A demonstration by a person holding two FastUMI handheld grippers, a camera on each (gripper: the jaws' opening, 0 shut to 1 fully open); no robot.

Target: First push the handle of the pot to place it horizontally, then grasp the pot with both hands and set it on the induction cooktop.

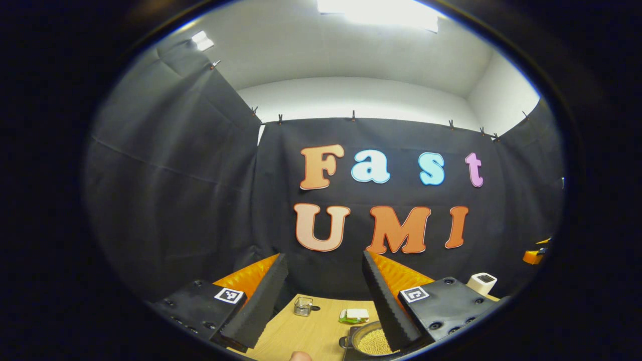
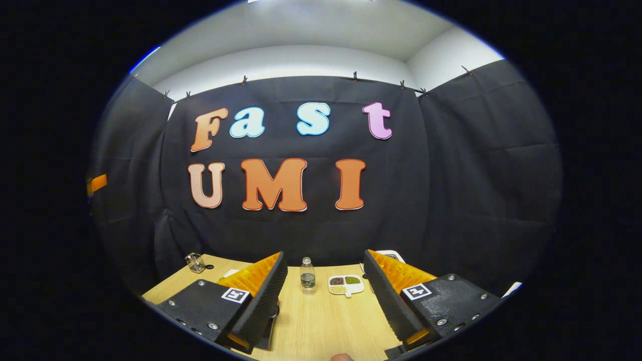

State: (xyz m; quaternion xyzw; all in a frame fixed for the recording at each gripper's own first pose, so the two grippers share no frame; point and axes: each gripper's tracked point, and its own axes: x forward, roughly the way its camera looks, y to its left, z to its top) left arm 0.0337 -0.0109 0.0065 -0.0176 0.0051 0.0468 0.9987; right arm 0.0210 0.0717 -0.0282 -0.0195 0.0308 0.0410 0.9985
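A: Left gripper (image 1: 325, 296)?
B: Spread wide, nothing between the fingers. Raised above the wooden table (image 1: 301, 333), aimed at the booth wall.
A: Pot (image 1: 370, 341)?
B: Low in the left gripper view, just behind the right-hand finger; filled with pale grains, short handle (image 1: 344, 343) poking toward the left. Apart from both fingers.
A: Right gripper (image 2: 325, 293)?
B: Also spread, empty, above the table.
A: Else?
B: Small glass jar (image 1: 303, 306), green-and-white packet (image 1: 354, 315), white box (image 1: 481, 283). In the right gripper view, water bottle (image 2: 307, 275) just beside a divided dish of beans (image 2: 345, 284).
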